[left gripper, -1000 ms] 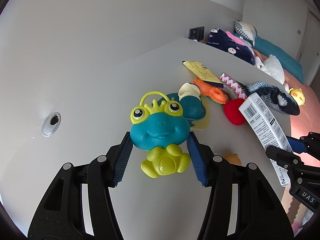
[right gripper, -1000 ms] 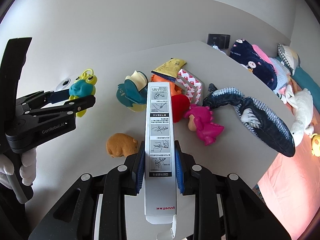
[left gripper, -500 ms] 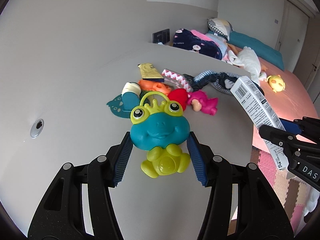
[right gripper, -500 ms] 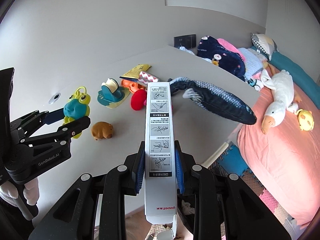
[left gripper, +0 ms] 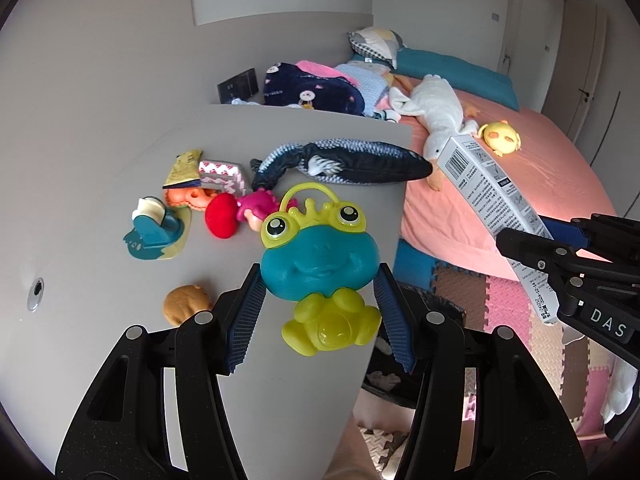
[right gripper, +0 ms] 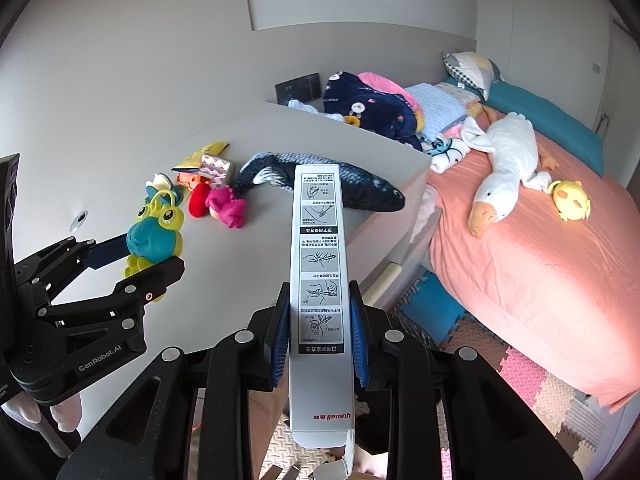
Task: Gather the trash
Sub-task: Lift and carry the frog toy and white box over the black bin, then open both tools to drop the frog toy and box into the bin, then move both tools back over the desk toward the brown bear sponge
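Note:
My left gripper (left gripper: pixel 318 296) is shut on a teal and yellow frog toy (left gripper: pixel 320 256) and holds it above the front right edge of the grey table (left gripper: pixel 100 200). The frog toy also shows in the right wrist view (right gripper: pixel 156 236). My right gripper (right gripper: pixel 318 316) is shut on a long white printed carton (right gripper: pixel 320 280), held upright off the table's right side, over the floor. The carton also shows in the left wrist view (left gripper: pixel 492 200). A yellow wrapper (left gripper: pixel 184 166) and a red-and-white patterned packet (left gripper: pixel 222 174) lie on the table.
On the table lie a blue fish plush (left gripper: pixel 344 160), a red toy (left gripper: pixel 220 220), a pink toy (left gripper: pixel 256 208), an orange toy (left gripper: pixel 188 198), a teal tape holder (left gripper: pixel 154 230) and a brown toy (left gripper: pixel 186 306). A pink bed (right gripper: pixel 540 220) with a white goose plush (right gripper: pixel 500 164) stands on the right. Foam mats (right gripper: pixel 520 372) cover the floor.
Both grippers have pulled back and to the right, away from the table, each still holding its object. The table's items now look farther off and the bed and floor have come into view.

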`<state>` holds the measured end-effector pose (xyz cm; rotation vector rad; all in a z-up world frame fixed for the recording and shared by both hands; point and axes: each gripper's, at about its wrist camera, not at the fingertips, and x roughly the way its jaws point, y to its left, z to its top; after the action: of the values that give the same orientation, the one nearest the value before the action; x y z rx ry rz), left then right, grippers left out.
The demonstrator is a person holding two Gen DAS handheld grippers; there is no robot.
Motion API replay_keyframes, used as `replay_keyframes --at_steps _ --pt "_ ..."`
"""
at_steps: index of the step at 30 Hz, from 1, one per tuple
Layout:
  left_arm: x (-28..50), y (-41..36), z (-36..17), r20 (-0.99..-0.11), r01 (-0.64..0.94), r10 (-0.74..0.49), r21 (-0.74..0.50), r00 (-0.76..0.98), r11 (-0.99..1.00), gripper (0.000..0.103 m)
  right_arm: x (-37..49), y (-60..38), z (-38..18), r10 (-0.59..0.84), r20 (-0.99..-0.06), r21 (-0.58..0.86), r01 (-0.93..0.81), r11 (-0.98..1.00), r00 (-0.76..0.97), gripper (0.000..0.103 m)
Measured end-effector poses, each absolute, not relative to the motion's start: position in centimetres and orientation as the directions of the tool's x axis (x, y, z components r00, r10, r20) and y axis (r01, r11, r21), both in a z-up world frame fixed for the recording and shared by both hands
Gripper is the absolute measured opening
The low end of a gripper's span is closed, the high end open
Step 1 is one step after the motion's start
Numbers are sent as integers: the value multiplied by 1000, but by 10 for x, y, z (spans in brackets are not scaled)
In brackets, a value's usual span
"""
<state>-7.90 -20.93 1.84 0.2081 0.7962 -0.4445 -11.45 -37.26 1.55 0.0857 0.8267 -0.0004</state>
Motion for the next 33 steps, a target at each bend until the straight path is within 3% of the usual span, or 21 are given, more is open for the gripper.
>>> replay_keyframes --at_steps 20,21,24,33 --pt "-112 -318 -13 -798 660 -393 9 458 751 55 -151 -483 0 -114 -763 104 294 950 637 31" --pt "-111 -319 -14 -803 668 -394 8 448 744 59 -151 -488 0 -122 -766 112 318 942 631 36" --pt "-111 -315 -12 -784 656 -388 33 485 754 95 -152 -501 3 -193 -766 90 400 912 613 66" --pt "-96 -289 -2 -761 585 -369 17 534 811 96 -152 -506 3 -211 -760 98 428 898 615 68"
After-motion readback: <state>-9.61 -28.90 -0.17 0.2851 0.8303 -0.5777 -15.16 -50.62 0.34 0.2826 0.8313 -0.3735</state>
